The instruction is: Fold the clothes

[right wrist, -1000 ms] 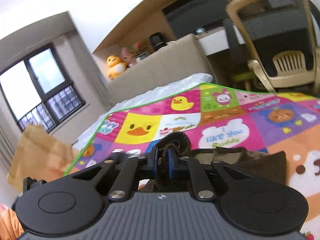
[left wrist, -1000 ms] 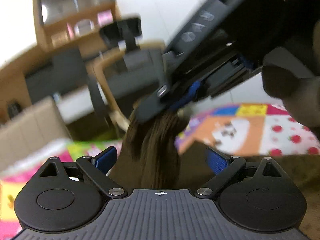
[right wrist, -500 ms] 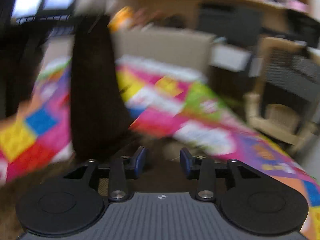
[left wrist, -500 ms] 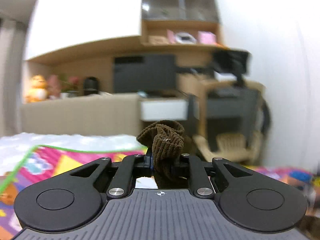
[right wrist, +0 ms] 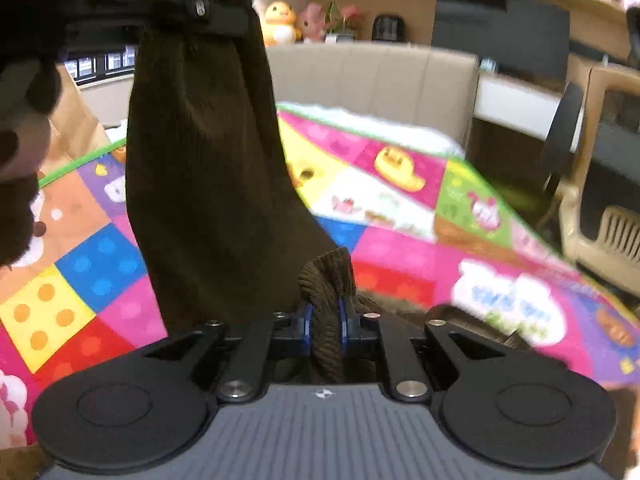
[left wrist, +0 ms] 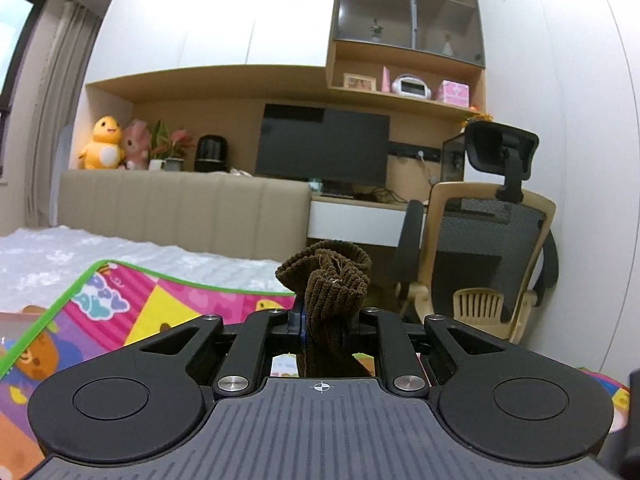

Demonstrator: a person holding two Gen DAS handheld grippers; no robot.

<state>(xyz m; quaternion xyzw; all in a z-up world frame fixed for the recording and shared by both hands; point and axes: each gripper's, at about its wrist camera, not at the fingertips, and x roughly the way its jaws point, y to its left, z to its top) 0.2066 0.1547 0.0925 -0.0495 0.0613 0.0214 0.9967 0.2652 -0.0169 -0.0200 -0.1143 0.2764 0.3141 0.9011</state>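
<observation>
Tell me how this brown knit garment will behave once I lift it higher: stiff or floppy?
Likely floppy: the brown garment hangs limp from the left gripper. Its ribbed knit bunches in the right gripper, so it probably grips well.

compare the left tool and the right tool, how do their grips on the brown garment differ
The left tool is level, facing the monitor, with a cuff-like ribbed end of the garment bunched above its fingers. The right tool tilts down toward the play mat, pinching a smaller ribbed fold. In the right view the left tool sits higher, cloth hanging from it in a long drape; the right tool's bit looks short. Both are shut on the same brown garment.
</observation>
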